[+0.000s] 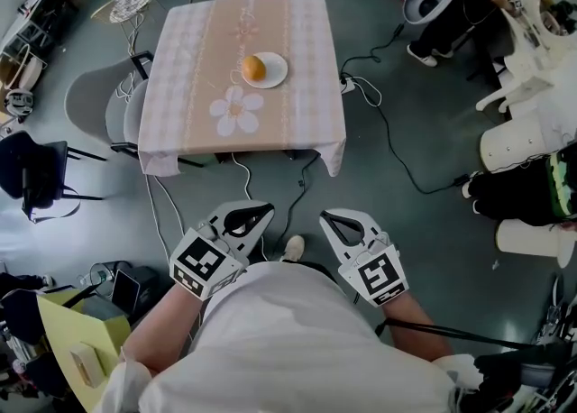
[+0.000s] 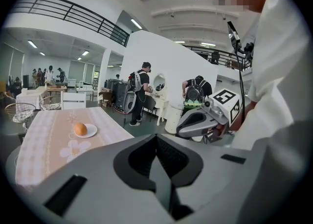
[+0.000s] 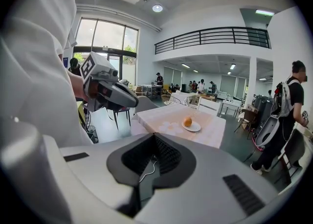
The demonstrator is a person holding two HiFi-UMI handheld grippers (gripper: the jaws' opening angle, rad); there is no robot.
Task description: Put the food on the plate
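The food [image 1: 253, 68], a round, smooth-skinned orange fruit, sat on a small round white plate [image 1: 277, 71] near the middle of the square surface [image 1: 311, 100]. A pale checked cloth [image 1: 180, 105] draped the surface, with a broad peach band down its centre and a white flower print [image 1: 236, 111]. Both tools hung close to the person's white-shirted chest, over the grey floor [image 1: 406, 213] and well apart from the surface. The left gripper [image 1: 257, 216] had its fingers clenched together on nothing, their dark ribbed pads meeting at the tips around an open loop. The right gripper [image 1: 335, 222] was likewise clenched and empty. Each bore a cube of black-and-white square markers.
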